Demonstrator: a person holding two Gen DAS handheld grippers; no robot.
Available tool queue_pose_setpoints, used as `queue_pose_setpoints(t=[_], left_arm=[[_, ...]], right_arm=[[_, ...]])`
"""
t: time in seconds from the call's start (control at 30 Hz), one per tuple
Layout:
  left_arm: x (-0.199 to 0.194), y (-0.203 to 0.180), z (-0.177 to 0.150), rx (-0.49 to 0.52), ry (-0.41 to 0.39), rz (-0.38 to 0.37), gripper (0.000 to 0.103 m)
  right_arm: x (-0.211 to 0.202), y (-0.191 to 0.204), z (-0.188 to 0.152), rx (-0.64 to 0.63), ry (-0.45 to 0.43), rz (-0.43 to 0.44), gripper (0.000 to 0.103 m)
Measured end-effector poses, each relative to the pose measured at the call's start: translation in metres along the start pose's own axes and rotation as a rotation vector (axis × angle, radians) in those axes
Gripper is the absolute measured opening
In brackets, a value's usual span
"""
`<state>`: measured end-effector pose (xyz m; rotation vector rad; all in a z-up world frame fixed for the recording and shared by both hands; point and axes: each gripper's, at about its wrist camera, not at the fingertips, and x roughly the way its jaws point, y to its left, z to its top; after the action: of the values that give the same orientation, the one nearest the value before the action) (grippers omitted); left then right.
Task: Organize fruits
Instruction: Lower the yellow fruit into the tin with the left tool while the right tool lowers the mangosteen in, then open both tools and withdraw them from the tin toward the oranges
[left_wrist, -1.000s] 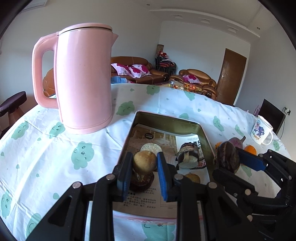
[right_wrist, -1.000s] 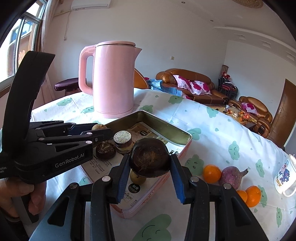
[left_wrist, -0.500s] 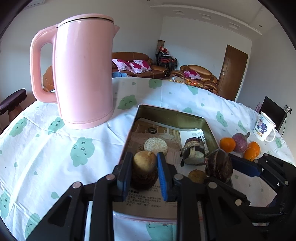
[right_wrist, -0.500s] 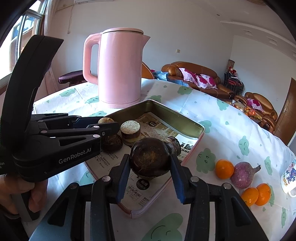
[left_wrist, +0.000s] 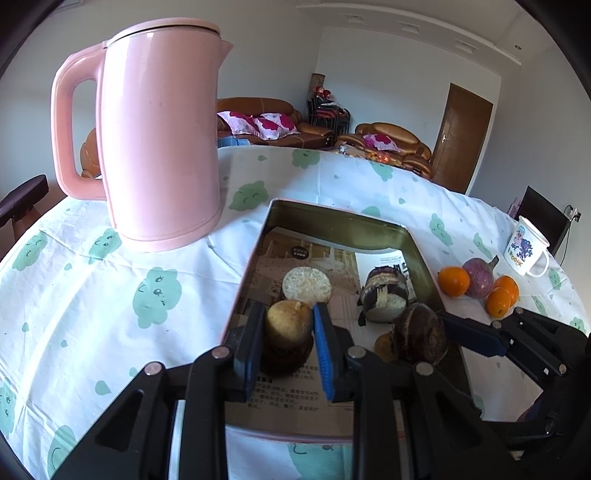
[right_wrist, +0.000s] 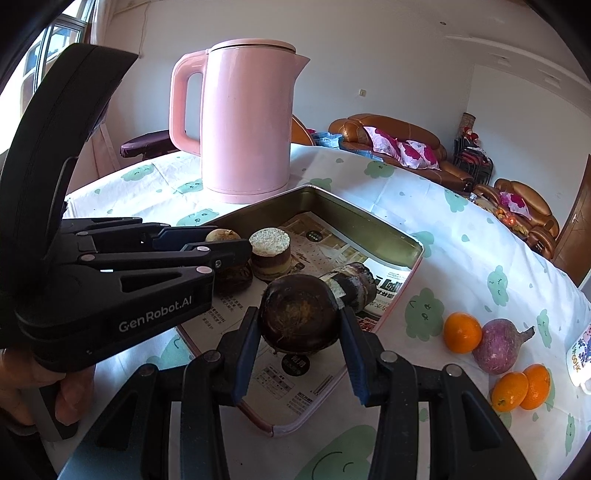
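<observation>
My left gripper (left_wrist: 288, 334) is shut on a small tan round fruit (left_wrist: 289, 321), held just above a dark brown fruit (left_wrist: 284, 354) inside the metal tray (left_wrist: 332, 218). My right gripper (right_wrist: 298, 328) is shut on a large dark brown round fruit (right_wrist: 297, 317) over the tray's (right_wrist: 365, 218) near right side. In the tray lie a cut cylindrical piece with a pale top (left_wrist: 306, 284) and a dark cut piece (left_wrist: 384, 291) on newspaper. Oranges (right_wrist: 461, 332) and a purple root (right_wrist: 496, 345) sit on the cloth to the right.
A tall pink kettle (left_wrist: 159, 140) stands on the tablecloth just left of and behind the tray. A white printed mug (left_wrist: 524, 251) stands at the far right. A person's hand (right_wrist: 70, 395) holds the left gripper's handle. Sofas and a door lie beyond the table.
Both grippers have sunk slightly toward the tray with their fruits still held. The small tan fruit now sits lower, close over the dark fruit beneath it.
</observation>
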<state>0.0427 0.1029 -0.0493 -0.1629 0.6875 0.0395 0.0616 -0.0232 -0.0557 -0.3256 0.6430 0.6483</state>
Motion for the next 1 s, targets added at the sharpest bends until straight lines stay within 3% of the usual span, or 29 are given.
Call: queue_pose_setpoints(t=[0.13, 0.23, 0.33, 0.37, 0.47, 0.63, 0.83, 1.0], left_arm=[[-0.001, 0.001, 0.0, -0.005, -0.003, 0.004, 0.028], [-0.003, 0.002, 0.0, -0.017, -0.014, -0.007, 0.034], [-0.008, -0.002, -0.001, -0.015, -0.035, -0.015, 0.051], [-0.012, -0.004, -0.001, -0.012, -0.048, -0.004, 0.061], [-0.021, -0.009, 0.003, -0.013, -0.067, 0.0, 0.071], [-0.035, -0.026, 0.016, 0.004, -0.09, -0.01, 0.071], [-0.033, -0.078, 0.023, 0.066, -0.073, -0.055, 0.077], [-0.017, -0.126, 0.025, 0.121, -0.044, -0.09, 0.077]], right_arm=[[0.001, 0.002, 0.0, 0.003, 0.004, 0.02, 0.045], [-0.002, 0.001, 0.0, 0.009, -0.003, 0.025, 0.047], [-0.01, -0.002, -0.001, 0.014, -0.021, 0.008, 0.051], [-0.014, -0.005, -0.001, 0.018, -0.027, 0.007, 0.051], [-0.029, -0.017, -0.007, 0.019, -0.043, -0.027, 0.051], [-0.053, -0.069, -0.027, 0.082, -0.035, -0.136, 0.051], [-0.071, -0.149, -0.053, 0.244, -0.011, -0.294, 0.051], [-0.067, -0.188, -0.064, 0.322, 0.03, -0.338, 0.051]])
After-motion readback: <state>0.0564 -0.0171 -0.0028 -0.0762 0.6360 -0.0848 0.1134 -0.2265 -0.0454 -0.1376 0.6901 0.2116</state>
